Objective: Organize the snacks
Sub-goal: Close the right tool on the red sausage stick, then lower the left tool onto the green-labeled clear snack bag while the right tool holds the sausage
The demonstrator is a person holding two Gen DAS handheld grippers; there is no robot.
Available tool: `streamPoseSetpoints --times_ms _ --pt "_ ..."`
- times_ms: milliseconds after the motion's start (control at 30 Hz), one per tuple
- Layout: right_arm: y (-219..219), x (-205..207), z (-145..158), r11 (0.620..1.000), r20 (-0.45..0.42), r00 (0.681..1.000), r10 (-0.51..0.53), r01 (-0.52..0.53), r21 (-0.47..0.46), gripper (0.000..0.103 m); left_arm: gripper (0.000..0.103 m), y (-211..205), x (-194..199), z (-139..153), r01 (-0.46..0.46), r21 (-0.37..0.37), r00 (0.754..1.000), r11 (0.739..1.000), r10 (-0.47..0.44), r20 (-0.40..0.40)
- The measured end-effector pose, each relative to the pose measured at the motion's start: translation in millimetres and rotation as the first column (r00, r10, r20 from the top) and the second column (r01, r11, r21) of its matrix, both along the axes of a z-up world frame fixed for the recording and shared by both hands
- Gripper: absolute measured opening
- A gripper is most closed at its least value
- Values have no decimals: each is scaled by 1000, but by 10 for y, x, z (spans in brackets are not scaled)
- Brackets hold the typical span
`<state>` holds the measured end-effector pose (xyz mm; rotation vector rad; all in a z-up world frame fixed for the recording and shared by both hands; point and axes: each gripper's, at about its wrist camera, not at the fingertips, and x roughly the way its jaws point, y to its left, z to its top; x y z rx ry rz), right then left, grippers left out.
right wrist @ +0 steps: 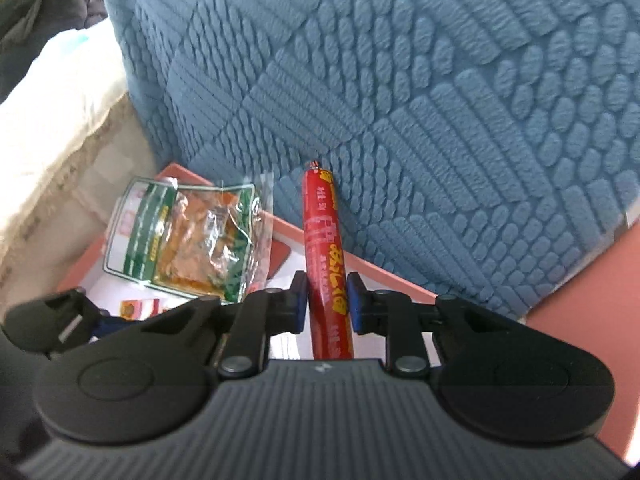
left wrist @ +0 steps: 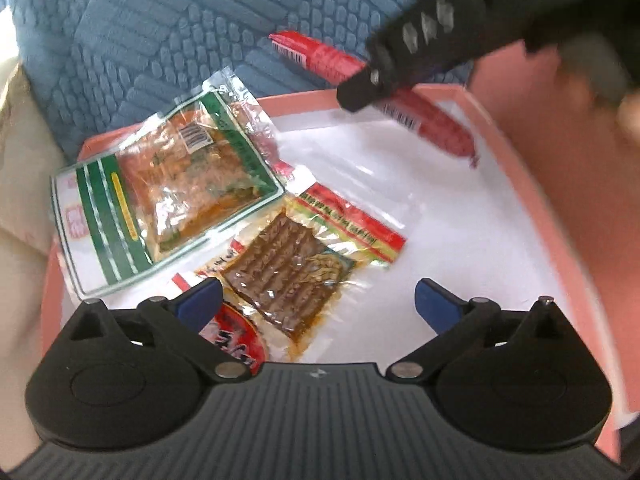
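Observation:
A pink tray [left wrist: 532, 184] with a white floor lies on a blue quilted cushion. In it are a green-edged clear snack packet [left wrist: 160, 196], a brown vacuum-packed snack [left wrist: 288, 268] and a red round-labelled packet [left wrist: 236, 340]. My left gripper [left wrist: 318, 300] is open and empty, low over the tray beside the brown snack. My right gripper [right wrist: 327, 304] is shut on a red sausage stick [right wrist: 326, 256], held above the tray's far edge. The sausage [left wrist: 436, 120] and the right gripper's finger [left wrist: 400, 56] also show in the left wrist view. The green packet [right wrist: 188, 236] shows in the right wrist view.
The blue quilted cushion [right wrist: 420, 80] fills the space behind the tray [right wrist: 396, 276]. Cream fabric [right wrist: 48, 128] lies to the left. Dark cloth [right wrist: 36, 12] sits at the far upper left.

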<state>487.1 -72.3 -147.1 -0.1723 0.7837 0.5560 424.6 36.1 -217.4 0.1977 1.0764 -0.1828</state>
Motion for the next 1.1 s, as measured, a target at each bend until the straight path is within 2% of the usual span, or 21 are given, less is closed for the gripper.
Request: streamPoseSetpoints --times_ms 100,300,433,567,700,733,767,833,900,967,1000,1033,1100 --pt "-125 12 3 998 -35 999 -20 22 63 24 103 3 6 -3 -15 -15 1000 1000 15 10" --pt "-196 -1 -4 990 -76 995 -67 75 117 24 103 10 48 17 -14 -27 1000 1000 15 23" --pt "-235 -17 -45 985 -107 992 -70 86 150 24 93 106 42 65 -40 -32 999 999 41 35" --pt "-278 -52 -28 983 -104 992 -76 92 158 24 80 218 66 110 -69 -35 996 997 71 54" --pt "-313 -85 4 981 -99 992 -81 97 170 24 73 295 84 174 -88 -44 994 995 91 61" --pt "-311 -95 2 980 -101 991 -83 99 173 24 69 310 90 186 -98 -48 993 994 101 63" --pt "-320 -103 2 978 -106 991 -83 101 180 24 59 364 112 187 -116 -53 991 992 119 65" --pt "-333 -131 3 978 -108 991 -83 102 182 24 57 445 133 236 -154 -72 985 985 158 64" --pt "-324 -167 -5 979 -99 991 -89 105 172 24 41 509 164 273 -185 -90 980 979 191 64" --pt "-317 -202 -10 980 -91 991 -102 115 163 24 29 575 139 316 -214 -120 973 969 223 61" --pt "-315 -215 -17 979 -92 990 -109 123 163 24 12 595 125 341 -228 -127 970 965 237 61" --pt "-312 -228 -30 978 -97 989 -115 130 165 24 0 610 123 361 -242 -125 966 962 251 63" --pt "-304 -269 -60 975 -110 987 -121 139 172 24 0 688 122 373 -272 -159 959 949 281 41"
